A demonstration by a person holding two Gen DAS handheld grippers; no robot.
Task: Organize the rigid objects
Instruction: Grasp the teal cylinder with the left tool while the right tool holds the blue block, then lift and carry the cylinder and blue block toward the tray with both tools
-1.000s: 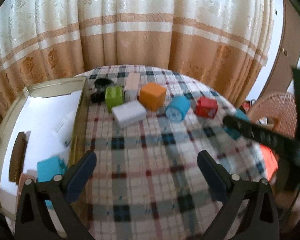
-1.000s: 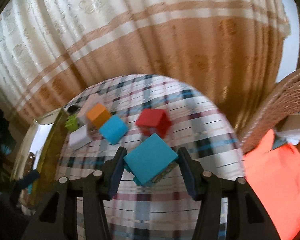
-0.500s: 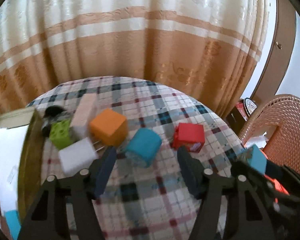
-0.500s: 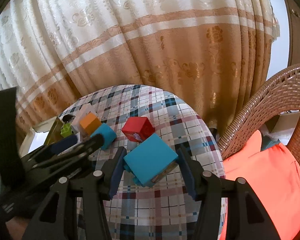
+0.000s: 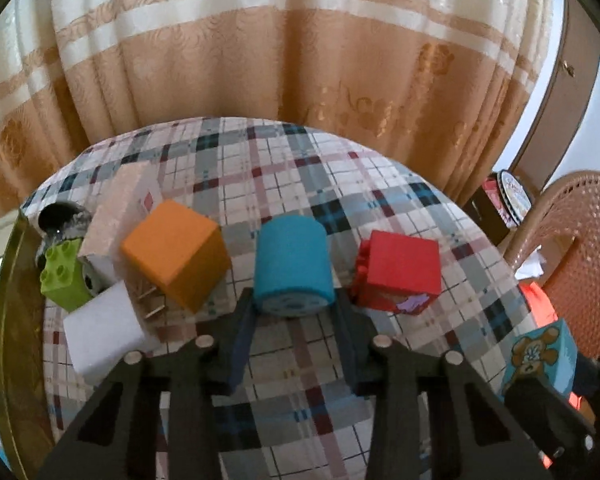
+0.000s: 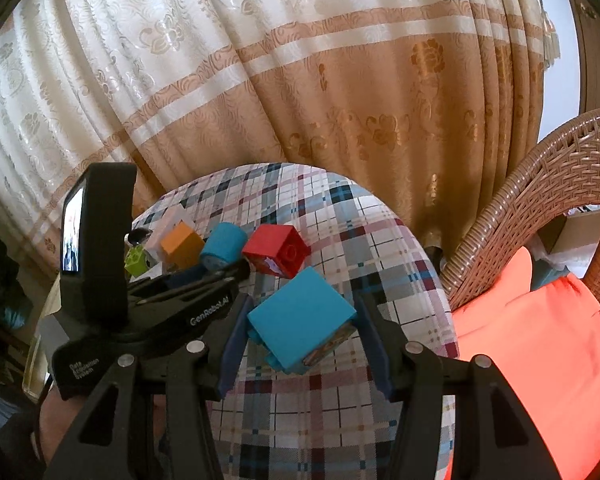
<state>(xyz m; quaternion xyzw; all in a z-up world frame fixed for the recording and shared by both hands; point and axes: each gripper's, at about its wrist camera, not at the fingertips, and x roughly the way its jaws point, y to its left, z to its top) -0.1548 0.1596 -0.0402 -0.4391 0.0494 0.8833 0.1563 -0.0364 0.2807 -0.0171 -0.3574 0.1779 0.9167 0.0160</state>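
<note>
A cream and tan curtain (image 5: 284,60) hung behind everything, and in front of it stood a round table under a plaid cloth (image 5: 300,400). A brown wicker chair (image 6: 540,200) stood just beside the table on the right, with an orange-red cushion (image 6: 532,360) on its seat. Along the table's left edge ran the brass-coloured rim of a tray (image 5: 8,340).

The left gripper (image 5: 294,320) was spread, a finger on either side of the near end of a blue cylinder (image 5: 292,264) that lay on its side on the cloth; whether the pads touched it could not be told. The right gripper (image 6: 300,328) was clamped on a blue block (image 6: 300,322), held tilted above the cloth, a printed picture on its lower face. From the left wrist view that same block showed at the far right with a cartoon bear on it.

The loose pieces lay in a row across the cloth. An orange cube (image 5: 176,254) sat tilted just left of the cylinder, and a red studded block (image 5: 398,270) lay just to its right. Left of the cube lay a white block (image 5: 104,332), with a pale pink block (image 5: 118,208) behind, and a green studded brick (image 5: 64,274) near the tray rim. A small dark round thing (image 5: 62,218), too blurred to name, sat behind the green brick
</note>
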